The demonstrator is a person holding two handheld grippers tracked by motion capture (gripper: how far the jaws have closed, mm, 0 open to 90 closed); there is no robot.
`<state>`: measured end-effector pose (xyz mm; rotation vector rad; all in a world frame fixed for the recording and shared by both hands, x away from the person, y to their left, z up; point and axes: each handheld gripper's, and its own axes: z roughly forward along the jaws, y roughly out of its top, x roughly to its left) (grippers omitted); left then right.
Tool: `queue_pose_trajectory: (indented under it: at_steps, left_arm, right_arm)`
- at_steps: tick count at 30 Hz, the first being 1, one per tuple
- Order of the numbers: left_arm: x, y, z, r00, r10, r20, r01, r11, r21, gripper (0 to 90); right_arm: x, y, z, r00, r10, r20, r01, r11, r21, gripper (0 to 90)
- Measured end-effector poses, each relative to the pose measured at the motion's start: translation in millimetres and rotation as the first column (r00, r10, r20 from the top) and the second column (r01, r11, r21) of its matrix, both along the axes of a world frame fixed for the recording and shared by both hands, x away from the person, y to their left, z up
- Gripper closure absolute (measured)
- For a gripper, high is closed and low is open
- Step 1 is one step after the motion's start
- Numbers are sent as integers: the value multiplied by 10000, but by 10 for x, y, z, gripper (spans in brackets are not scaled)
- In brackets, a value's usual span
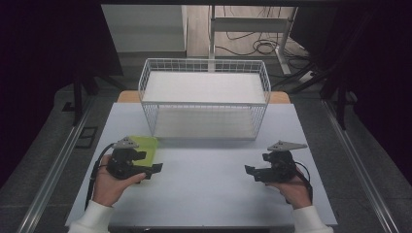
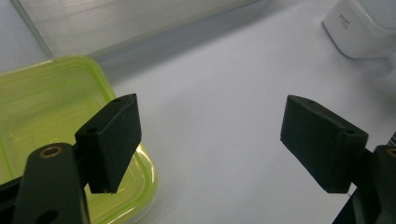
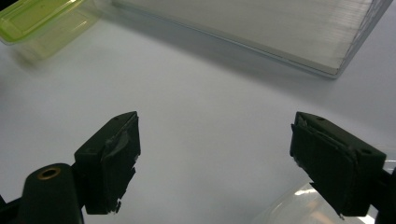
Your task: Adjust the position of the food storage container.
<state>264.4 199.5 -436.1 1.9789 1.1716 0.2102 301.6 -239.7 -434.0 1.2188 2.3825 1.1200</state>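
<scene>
A yellow-green lidded container [image 1: 145, 147] lies flat on the white table [image 1: 204, 194], at the left in front of a wire basket. My left gripper [image 1: 154, 170] hovers at the container's near right corner and points right. In the left gripper view the container [image 2: 42, 107] lies under the left jaw, and the left gripper [image 2: 212, 140] stands open with nothing between its jaws. My right gripper [image 1: 250, 171] is held at the table's right and points left. It is open [image 3: 217, 158] over bare table, with the container [image 3: 37, 18] far off.
A white wire basket [image 1: 204, 62] with two white shelf panels stands at the table's back middle. A white boxy object [image 2: 359, 28] sits far off in the left gripper view. Something clear and rounded [image 3: 289, 210] lies under the right gripper's right jaw. Cables lie on the floor behind.
</scene>
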Motion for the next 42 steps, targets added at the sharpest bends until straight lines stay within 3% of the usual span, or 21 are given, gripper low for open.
queue_pose_trajectory:
  at_steps: [7, 8, 20, 26, 34, 38, 42]
  left_arm:
    - [-34, 20, -34, 9998, 93, -156, -93, 10000, 13, 198]
    - [-33, 23, -30, 9999, 55, -157, -52, 9999, 164, 196]
    - [-37, 48, 51, 9998, 53, -165, -51, 9999, 127, 192]
    - [-114, 234, 126, 9991, 418, -80, -418, 9991, 74, 201]
    - [-46, 426, 89, 9965, 763, -328, -758, 9970, 173, 210]
    - [-58, 621, 44, 9907, 1263, -502, -1246, 9916, 356, 251]
    - [-58, 812, -4, 9750, 2064, -823, -2031, 9781, 464, 348]
  right_arm:
    - [-10, 12, 13, 9999, -77, 70, 77, 9999, 75, 166]
    - [-16, 15, 13, 10000, -76, 54, 76, 9999, 69, 166]
    - [-52, 21, 51, 10000, 76, -21, -76, 9999, 144, 183]
    - [-10, 87, 84, 9998, 161, -78, -161, 9999, 49, 191]
    - [77, 168, 33, 9993, 196, -328, -204, 9995, -258, 191]
    - [107, 185, 20, 9992, 229, -340, -242, 9991, -362, 191]
    - [92, 198, 36, 9992, 203, -338, -214, 9992, -331, 191]
